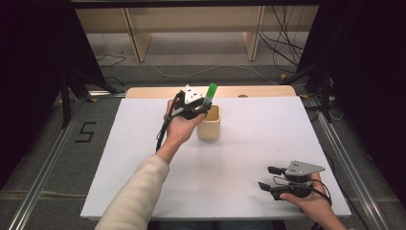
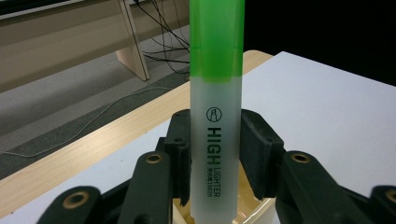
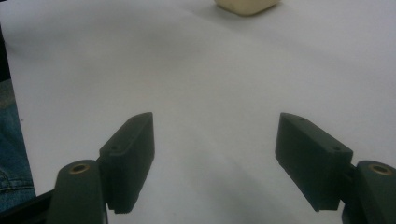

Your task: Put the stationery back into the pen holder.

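A highlighter (image 2: 216,102) with a green cap and a translucent white barrel stands upright between the jaws of my left gripper (image 2: 215,154), which is shut on it. In the high view the left gripper (image 1: 201,109) holds the highlighter (image 1: 210,92) cap-up just over the left rim of a small beige cup (image 1: 209,125). The highlighter's lower end sits above the cup's opening (image 2: 254,210) in the left gripper view. My right gripper (image 1: 269,177) hovers open near the table's front right, jaws pointing left, nothing between them (image 3: 215,158).
The white table top (image 1: 249,143) has a wooden strip (image 1: 143,92) along its far edge. Beyond it stand wooden shelf legs (image 1: 136,40) and loose cables (image 1: 282,48) on the floor. The cup's base (image 3: 245,5) shows at the top of the right gripper view.
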Action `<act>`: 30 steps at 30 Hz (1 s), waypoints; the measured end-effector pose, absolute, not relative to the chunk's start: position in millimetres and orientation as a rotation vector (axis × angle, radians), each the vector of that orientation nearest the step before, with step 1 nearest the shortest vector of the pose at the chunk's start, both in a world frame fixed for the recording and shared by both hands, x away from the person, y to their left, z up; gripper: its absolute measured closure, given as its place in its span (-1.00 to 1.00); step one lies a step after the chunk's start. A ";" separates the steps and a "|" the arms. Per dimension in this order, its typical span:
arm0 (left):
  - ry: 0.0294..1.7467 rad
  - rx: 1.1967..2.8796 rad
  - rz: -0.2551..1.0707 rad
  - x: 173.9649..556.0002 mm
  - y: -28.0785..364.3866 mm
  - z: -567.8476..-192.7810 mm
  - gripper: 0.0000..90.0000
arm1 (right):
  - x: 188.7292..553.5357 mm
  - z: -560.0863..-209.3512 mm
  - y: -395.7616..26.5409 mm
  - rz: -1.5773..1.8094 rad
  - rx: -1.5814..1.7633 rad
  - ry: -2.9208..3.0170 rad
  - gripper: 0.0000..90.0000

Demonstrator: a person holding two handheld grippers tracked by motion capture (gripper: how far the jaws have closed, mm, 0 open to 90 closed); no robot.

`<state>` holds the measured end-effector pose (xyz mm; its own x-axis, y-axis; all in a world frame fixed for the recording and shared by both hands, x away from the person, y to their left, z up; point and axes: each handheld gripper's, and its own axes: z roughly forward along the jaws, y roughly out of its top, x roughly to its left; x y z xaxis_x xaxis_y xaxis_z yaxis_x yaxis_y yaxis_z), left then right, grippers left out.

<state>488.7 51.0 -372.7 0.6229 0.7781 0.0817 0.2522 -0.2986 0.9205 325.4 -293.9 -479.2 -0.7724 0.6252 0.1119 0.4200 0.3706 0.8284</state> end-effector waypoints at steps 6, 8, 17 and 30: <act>0.823 1.854 0.654 490.2 48.4 -374.5 0.47 | 325.3 -479.0 -293.9 1.351 0.935 2.412 -0.36; 0.822 1.850 0.654 490.9 47.2 -375.6 0.47 | 325.3 -479.1 -293.8 1.352 0.935 2.412 -0.36; 0.819 1.858 0.648 492.9 44.1 -377.5 0.47 | 324.8 -478.9 -293.2 1.363 0.951 2.406 -0.36; 0.802 1.869 0.653 496.2 40.6 -381.7 0.47 | 325.7 -479.5 -293.6 1.354 0.923 2.413 -0.36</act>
<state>496.2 40.6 -381.7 0.6401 0.7625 0.0938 0.2460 -0.3190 0.9153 325.7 -293.6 -479.5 -0.7773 0.6202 0.1057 0.4134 0.3769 0.8289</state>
